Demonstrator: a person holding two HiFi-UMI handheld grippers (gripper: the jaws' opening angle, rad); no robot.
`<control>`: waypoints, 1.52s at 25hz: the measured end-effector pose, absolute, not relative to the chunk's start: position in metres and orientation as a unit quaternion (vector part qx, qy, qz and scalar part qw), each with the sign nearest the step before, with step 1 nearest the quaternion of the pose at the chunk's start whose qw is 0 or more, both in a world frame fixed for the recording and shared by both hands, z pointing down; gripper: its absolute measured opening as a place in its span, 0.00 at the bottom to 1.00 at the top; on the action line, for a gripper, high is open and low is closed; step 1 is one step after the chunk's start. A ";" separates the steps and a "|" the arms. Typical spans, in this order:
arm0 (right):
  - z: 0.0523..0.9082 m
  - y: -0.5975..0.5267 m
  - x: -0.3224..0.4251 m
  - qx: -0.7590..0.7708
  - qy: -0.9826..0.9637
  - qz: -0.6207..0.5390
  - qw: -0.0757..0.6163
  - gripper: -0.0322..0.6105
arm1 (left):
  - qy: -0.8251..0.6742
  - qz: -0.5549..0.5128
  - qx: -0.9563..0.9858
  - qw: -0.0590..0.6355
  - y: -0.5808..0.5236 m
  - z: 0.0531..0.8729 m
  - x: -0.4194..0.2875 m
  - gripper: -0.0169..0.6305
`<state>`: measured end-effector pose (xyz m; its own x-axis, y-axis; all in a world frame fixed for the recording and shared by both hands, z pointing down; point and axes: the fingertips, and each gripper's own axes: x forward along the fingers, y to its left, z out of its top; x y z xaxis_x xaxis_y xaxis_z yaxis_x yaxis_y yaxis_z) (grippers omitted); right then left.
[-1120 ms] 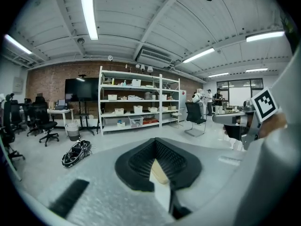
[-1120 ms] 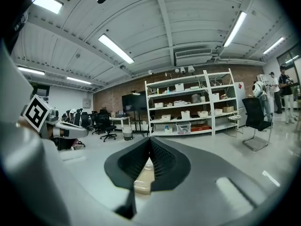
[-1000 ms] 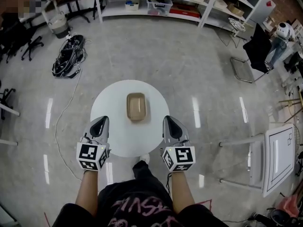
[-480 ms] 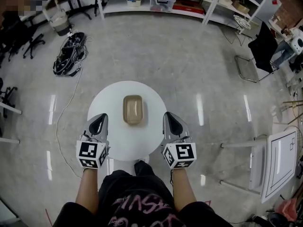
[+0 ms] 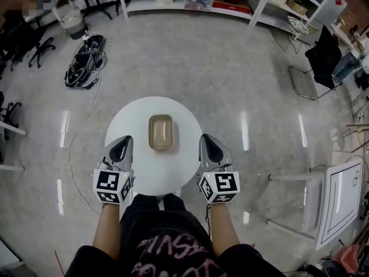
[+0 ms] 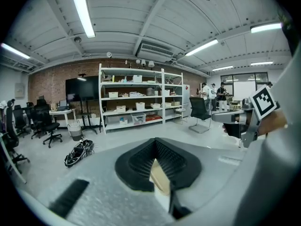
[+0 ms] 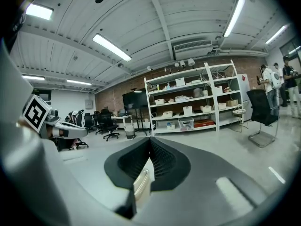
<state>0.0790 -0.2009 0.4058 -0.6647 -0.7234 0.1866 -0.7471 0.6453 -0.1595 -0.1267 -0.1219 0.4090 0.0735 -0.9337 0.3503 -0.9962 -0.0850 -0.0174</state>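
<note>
- Left gripper (image 5: 122, 146) and right gripper (image 5: 209, 146) hover over the near rim of the round table (image 5: 130, 117), lower centre of frame. Both have their jaws pinched together and hold nothing.
- Tan tray (image 5: 161, 132) sits at the table centre, between and ahead of both tips, untouched.
- Risk: closed tips would likely shove the light tray toward the far rim rather than grip it.
- Risk: closing in from both sides, the grippers could knock each other.
- Around: cable bundle (image 5: 83, 68) on floor upper left, shelves (image 5: 230, 4) along top, black chair (image 5: 323, 53) upper right. Nothing blocks the path to the tray.

The right gripper (image 7: 150, 141) has its black ribbed jaws meeting at the tips. A tan tray (image 7: 141, 183) shows through the gap beneath them. White shelves (image 7: 193, 102) stand beyond.
</note>
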 end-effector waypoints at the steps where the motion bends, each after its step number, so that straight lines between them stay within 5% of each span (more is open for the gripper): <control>1: 0.407 -0.202 0.078 0.406 -0.906 0.112 0.054 0.06 | -0.667 0.136 0.724 0.115 -0.123 0.410 -0.127 0.03; 38: 0.478 -0.224 0.021 0.398 -0.900 0.138 0.117 0.06 | -0.647 0.132 0.729 0.183 -0.161 0.487 -0.169 0.03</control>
